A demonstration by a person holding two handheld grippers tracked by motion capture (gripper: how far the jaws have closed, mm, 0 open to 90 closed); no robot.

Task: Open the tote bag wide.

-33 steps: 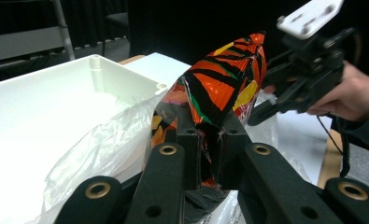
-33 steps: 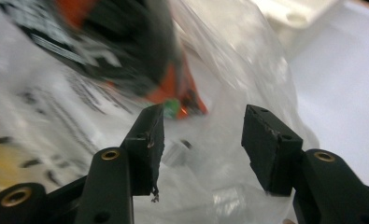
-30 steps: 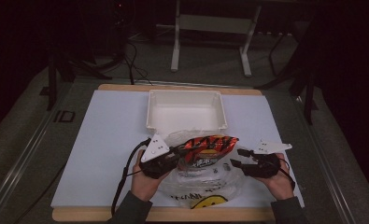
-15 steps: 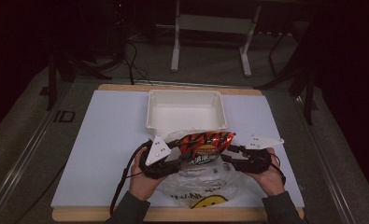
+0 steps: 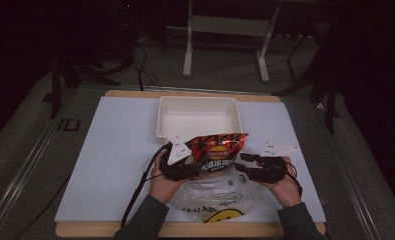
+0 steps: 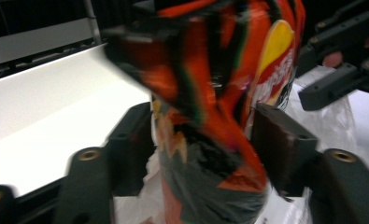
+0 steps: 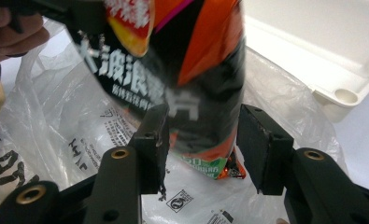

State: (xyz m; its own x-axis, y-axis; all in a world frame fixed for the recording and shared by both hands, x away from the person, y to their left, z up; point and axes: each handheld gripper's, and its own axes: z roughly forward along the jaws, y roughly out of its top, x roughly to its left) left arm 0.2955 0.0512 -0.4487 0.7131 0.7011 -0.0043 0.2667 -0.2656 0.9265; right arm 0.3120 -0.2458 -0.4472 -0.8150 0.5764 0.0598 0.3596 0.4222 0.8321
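- One red-and-black crisp bag (image 5: 216, 151) is the thing in hand, held up between both grippers just above a clear plastic carrier bag (image 5: 212, 195) that lies on the near part of the white table mat (image 5: 120, 150).
- Its top edge reaches toward the near wall of the white tray (image 5: 199, 116), which stands on the mat just beyond it.
- In the left gripper view the crisp bag (image 6: 219, 107) stands between the two black jaws, blurred; the left gripper (image 6: 203, 140) has just been opening, its jaws now wide. On the left side a gap shows between pad and bag; on the right side I cannot tell whether the pad touches the foil.
- In the right gripper view the bag's lower end (image 7: 196, 93) sits between the jaws of the right gripper (image 7: 202, 147), about half open after closing a little. The left pad lies against the foil, the right pad stands just beside it, and whether it presses I cannot tell.
- From above, the left gripper (image 5: 185, 162) is at the bag's left end and the right gripper (image 5: 255, 167) at its right end, each in a hand coming from the near edge.
- Beneath, the carrier bag (image 7: 79, 140) shows black print, and a yellow smiley face (image 5: 220, 216) lies at its near end.
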